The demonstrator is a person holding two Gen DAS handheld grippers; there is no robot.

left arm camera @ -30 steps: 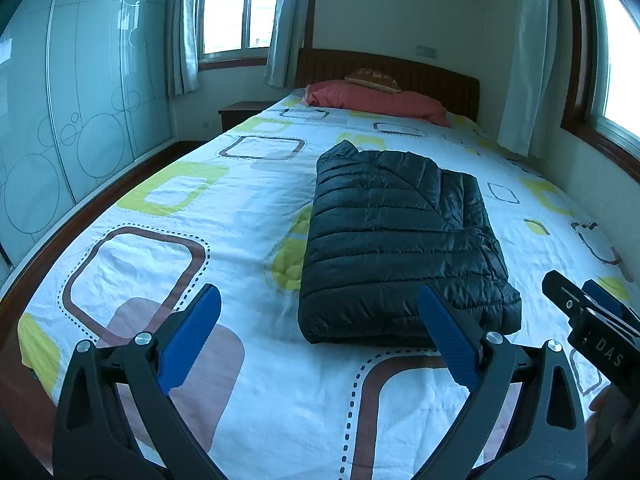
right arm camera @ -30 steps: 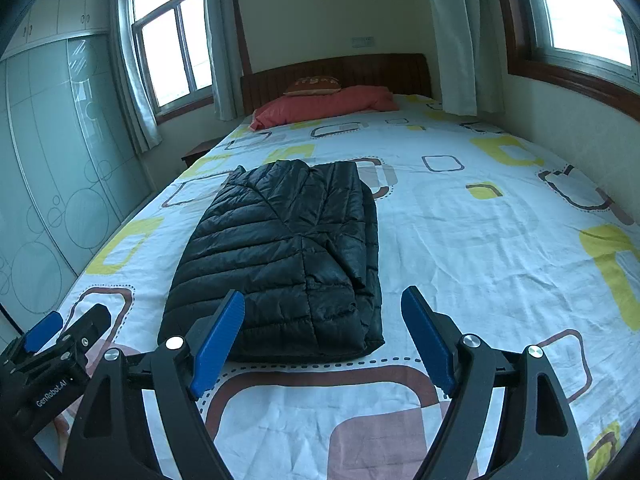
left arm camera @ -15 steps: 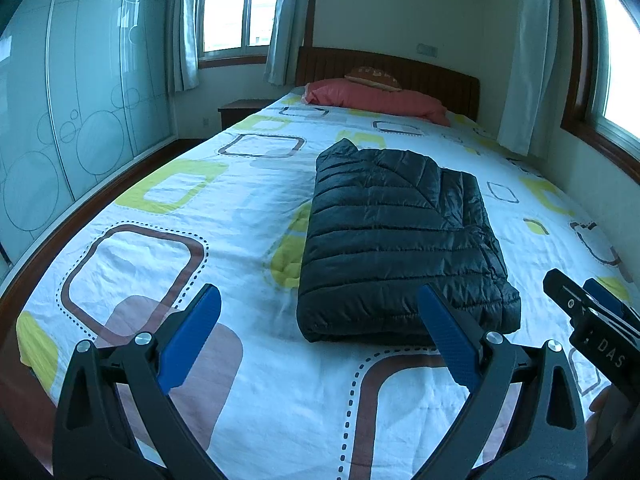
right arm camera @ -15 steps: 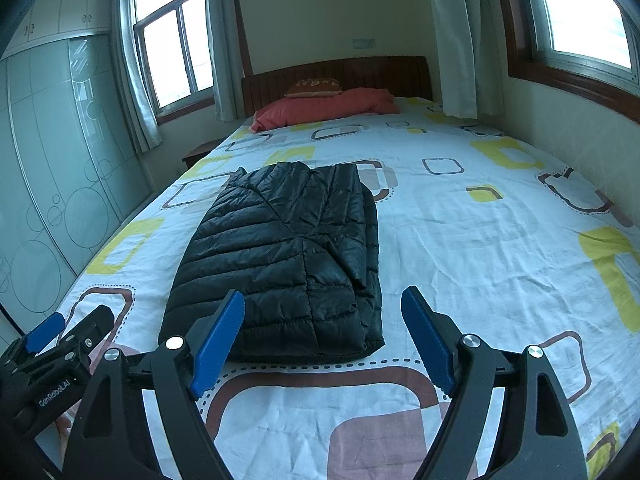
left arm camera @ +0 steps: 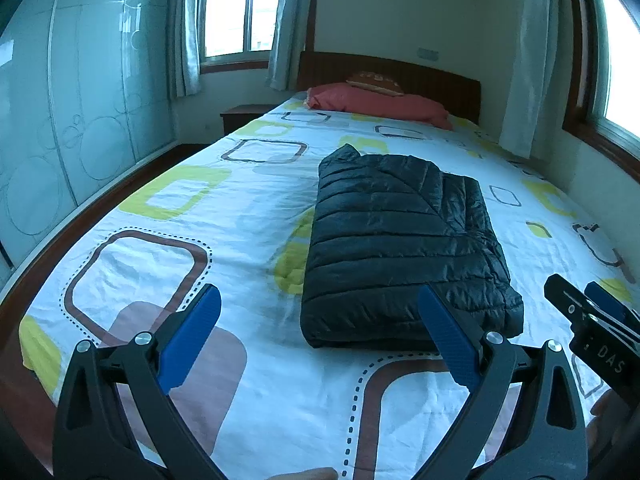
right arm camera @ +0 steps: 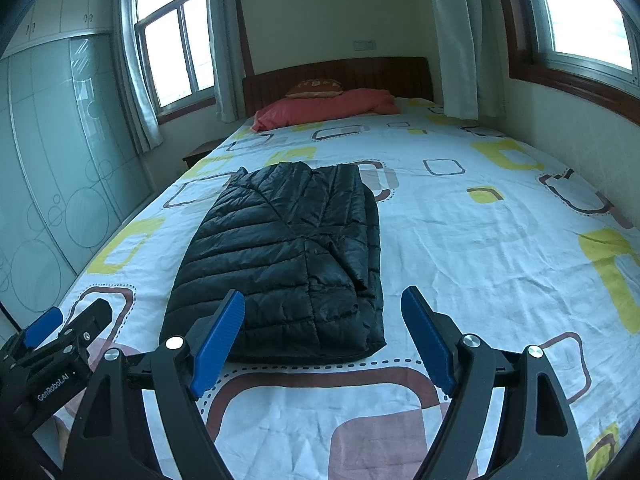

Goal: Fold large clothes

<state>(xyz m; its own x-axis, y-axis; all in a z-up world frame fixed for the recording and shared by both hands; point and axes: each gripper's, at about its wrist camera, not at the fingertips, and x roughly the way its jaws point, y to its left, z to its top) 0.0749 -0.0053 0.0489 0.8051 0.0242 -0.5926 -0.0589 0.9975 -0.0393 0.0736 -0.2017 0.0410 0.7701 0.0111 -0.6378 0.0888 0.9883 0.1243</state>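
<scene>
The left gripper (left arm camera: 320, 320) hangs over the foot edge of the bed (left arm camera: 160, 248) with its blue fingers (left arm camera: 192, 332) spread wide and nothing between them; its left finger stands over bare sheet, and its right finger overlaps, in the left wrist view, the near right corner of the black puffer jacket (left arm camera: 400, 240), though it is not closed on the cloth. The jacket lies folded into a thick oblong in the middle of the bed, lengthwise toward the headboard (left arm camera: 400, 76), its near edge close to the foot edge and its far end well short of the red pillow (left arm camera: 380, 104). The right gripper (right arm camera: 322, 320) is likewise wide and empty; in the right wrist view its left finger (right arm camera: 220, 336) overlaps the near edge of the jacket (right arm camera: 288, 248) and its right finger stands over bare sheet just beside the jacket's near right corner. Each gripper shows at the edge of the other's view. Against the frames of a second ago nothing differs: both grippers keep the same spread and place, and the jacket lies as it did.
</scene>
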